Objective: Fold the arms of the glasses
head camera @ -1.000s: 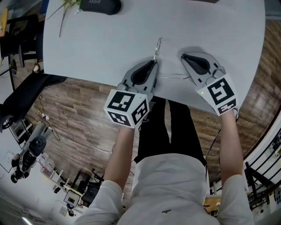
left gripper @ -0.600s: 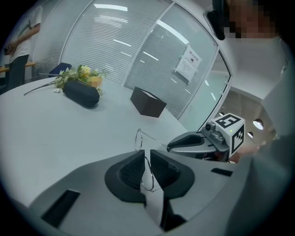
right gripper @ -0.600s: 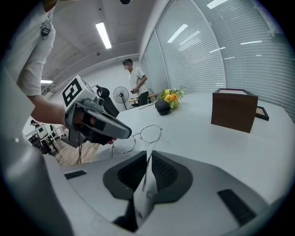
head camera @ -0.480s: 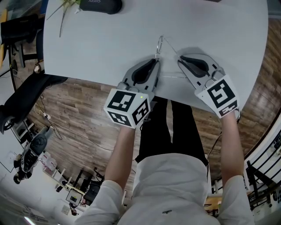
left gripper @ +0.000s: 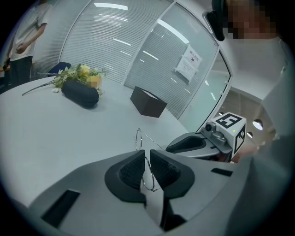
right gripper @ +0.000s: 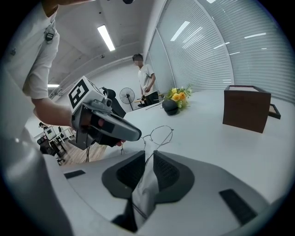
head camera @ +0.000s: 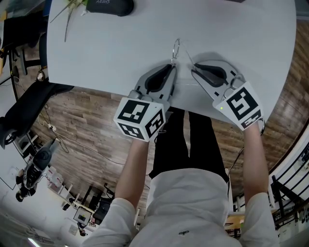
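The thin wire glasses (head camera: 176, 48) hang just over the white table (head camera: 96, 43), near its front edge. My left gripper (head camera: 171, 65) is shut on one lens rim (left gripper: 147, 171), with the other lens (left gripper: 138, 138) sticking out past the jaws. My right gripper (head camera: 193, 70) sits close on the right, pointing at the glasses. Its jaws have just been opening. One glasses arm (right gripper: 156, 141) runs from the frame (right gripper: 159, 132) into the narrow gap between the right gripper (right gripper: 148, 157) pads, and I see no press on it. The left gripper (right gripper: 131, 133) shows at the frame's left.
A black glasses case (head camera: 109, 6) and a bunch of flowers (left gripper: 79, 73) lie at the table's far side. A dark box (right gripper: 246, 108) stands further right. The table's front edge (head camera: 96, 87) runs just under both grippers. A person (right gripper: 146, 78) stands beyond the table.
The right gripper's tip has swung a little to the left, closer to the glasses and the left gripper. The left gripper and the glasses stay where they were.
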The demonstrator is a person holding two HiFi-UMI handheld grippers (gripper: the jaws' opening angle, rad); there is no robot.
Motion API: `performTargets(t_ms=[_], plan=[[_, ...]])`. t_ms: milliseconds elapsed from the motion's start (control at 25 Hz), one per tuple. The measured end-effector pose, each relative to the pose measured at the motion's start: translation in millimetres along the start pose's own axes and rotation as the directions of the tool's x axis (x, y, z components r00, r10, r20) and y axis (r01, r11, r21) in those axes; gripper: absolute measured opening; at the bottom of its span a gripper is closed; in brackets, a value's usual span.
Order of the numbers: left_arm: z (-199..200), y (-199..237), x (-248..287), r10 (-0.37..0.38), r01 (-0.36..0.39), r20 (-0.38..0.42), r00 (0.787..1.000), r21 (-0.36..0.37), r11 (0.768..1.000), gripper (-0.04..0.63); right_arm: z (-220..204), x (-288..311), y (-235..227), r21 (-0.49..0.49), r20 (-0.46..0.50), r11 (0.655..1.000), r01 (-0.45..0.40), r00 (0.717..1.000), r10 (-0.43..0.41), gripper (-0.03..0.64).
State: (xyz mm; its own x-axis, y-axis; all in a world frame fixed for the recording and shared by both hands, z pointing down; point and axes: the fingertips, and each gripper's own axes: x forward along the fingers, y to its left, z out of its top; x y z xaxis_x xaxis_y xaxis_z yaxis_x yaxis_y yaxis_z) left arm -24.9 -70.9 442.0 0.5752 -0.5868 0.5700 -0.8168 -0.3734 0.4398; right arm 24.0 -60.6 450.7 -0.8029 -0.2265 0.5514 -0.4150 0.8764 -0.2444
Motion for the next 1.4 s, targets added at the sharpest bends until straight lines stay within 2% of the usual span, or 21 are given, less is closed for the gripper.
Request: performTargets(t_ms=[1080, 1400], plan=[[5.6, -1.3, 6.7, 0.007, -0.007, -0.006, 1.0, 0.012, 1.0, 0.049, 5.8, 18.5, 11.3, -0.029, -0.038, 0.996, -0.079, 0.996, 0.078, 0.087], [7.3, -11.7, 12.6, -0.021, 0.021, -0.013, 1.0, 0.021, 1.0, 0.035, 7.6, 23.5, 14.6, -0.044, -0.05, 0.996, -0.083, 0.995, 0.081, 0.064]])
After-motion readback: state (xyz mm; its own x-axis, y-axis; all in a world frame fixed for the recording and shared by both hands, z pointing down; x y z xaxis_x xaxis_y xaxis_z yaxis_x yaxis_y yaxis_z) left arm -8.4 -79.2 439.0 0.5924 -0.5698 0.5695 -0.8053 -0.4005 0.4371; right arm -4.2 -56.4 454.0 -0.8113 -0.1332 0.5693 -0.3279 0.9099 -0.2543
